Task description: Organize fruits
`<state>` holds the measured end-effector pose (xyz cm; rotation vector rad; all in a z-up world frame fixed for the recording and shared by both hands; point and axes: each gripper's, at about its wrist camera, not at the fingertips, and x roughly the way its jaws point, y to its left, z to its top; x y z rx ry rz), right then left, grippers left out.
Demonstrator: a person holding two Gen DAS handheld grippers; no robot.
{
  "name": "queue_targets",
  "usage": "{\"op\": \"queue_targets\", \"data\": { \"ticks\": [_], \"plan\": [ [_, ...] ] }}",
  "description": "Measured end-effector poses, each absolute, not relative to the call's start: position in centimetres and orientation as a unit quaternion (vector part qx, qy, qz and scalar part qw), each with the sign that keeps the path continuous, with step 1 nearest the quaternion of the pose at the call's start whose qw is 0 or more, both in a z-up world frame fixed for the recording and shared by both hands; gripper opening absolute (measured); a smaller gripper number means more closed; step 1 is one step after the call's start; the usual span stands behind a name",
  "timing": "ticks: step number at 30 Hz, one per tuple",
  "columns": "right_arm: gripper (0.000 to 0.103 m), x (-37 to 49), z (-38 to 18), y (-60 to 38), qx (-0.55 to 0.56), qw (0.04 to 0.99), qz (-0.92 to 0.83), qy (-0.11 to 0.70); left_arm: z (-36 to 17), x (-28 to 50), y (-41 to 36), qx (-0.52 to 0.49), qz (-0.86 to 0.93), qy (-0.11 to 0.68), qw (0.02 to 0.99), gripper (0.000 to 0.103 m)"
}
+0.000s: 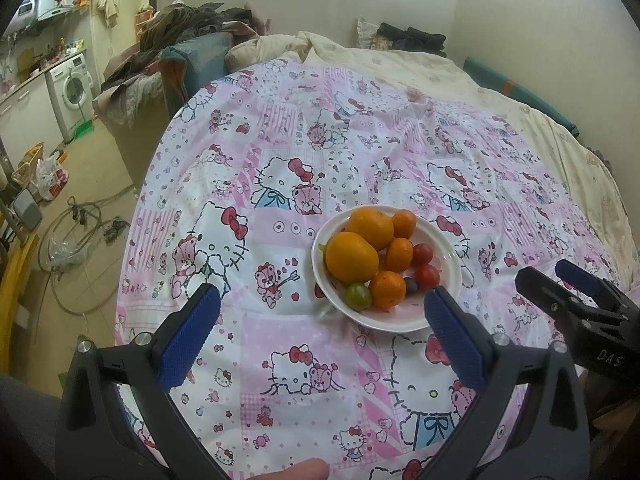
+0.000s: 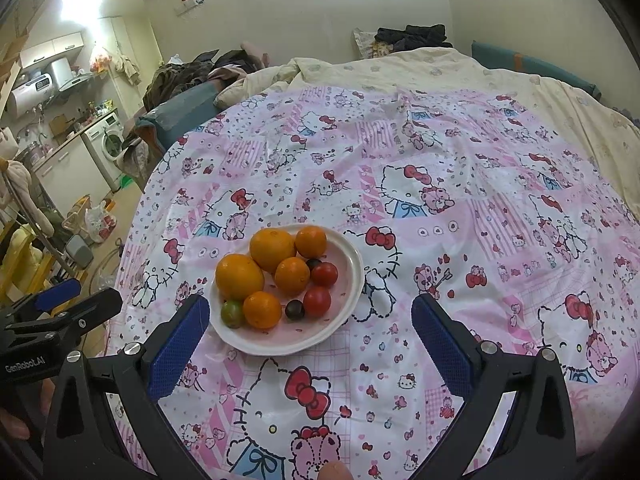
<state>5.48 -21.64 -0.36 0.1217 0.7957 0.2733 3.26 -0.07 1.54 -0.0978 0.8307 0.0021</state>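
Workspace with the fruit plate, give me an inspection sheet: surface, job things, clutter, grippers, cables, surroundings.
Surface: pink cartoon-print tablecloth, wrinkled.
Job's things: white plate holding five orange citrus fruits, two red tomatoes, a green tomato and a dark one.
Clutter: nothing seen on the cloth besides the plate.
Grippers: left gripper and right gripper both open, empty, short of the plate.
Cables: hose or cable coiled on the floor.
Surroundings: washing machine, piled clothes, cream bedding.

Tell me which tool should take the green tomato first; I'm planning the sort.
Probably the left tool: the green tomato lies between its open fingertips, while it sits beside the right tool's left fingertip.
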Motion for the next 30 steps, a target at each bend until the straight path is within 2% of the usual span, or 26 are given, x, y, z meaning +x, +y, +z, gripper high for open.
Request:
{"op": "queue_targets", "data": {
  "ticks": [30],
  "plan": [
    [0.103,5.55,-0.45,-21.51,0.057,0.910,0.133,0.389,1.29,3.22,-0.05,-0.047,0.012,0.408,0.912,0.101]
  ]
}}
